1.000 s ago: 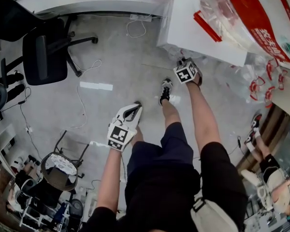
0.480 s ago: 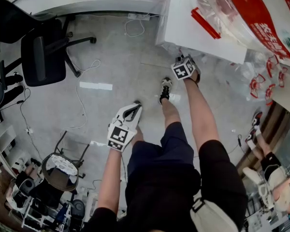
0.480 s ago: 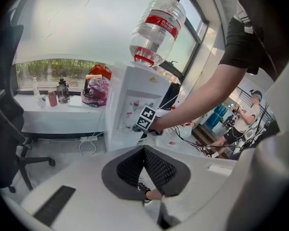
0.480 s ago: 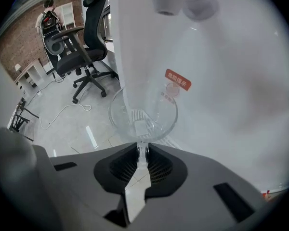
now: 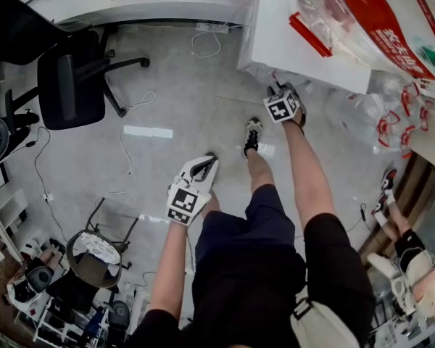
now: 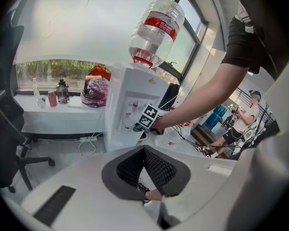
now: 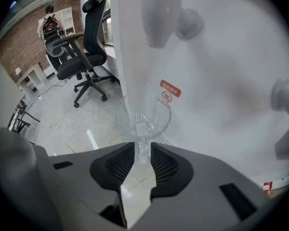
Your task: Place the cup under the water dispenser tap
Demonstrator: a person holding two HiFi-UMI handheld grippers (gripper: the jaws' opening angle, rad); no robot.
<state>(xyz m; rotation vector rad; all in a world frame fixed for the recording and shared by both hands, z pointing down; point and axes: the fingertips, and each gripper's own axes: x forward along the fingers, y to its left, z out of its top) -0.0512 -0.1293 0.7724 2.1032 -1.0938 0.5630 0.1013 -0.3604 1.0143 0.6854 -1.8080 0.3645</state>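
Opening right gripper (image 7: 142, 149) astride clear cup (image 7: 143, 115), hidden in head view

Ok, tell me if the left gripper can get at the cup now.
Probably not: the left gripper hangs back from the dispenser, fingers together, and the right gripper sits at the cup, its fingers opening around its edge.

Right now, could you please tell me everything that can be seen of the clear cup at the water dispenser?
The cup is clear and thin-walled, plastic by its look, with a round open mouth, and it seems empty. It stands upright in the white dispenser, below a tap, with a small red label on the wall behind it. Its near wall lies between the jaws of the right claw, which are opening. Nothing else touches it.
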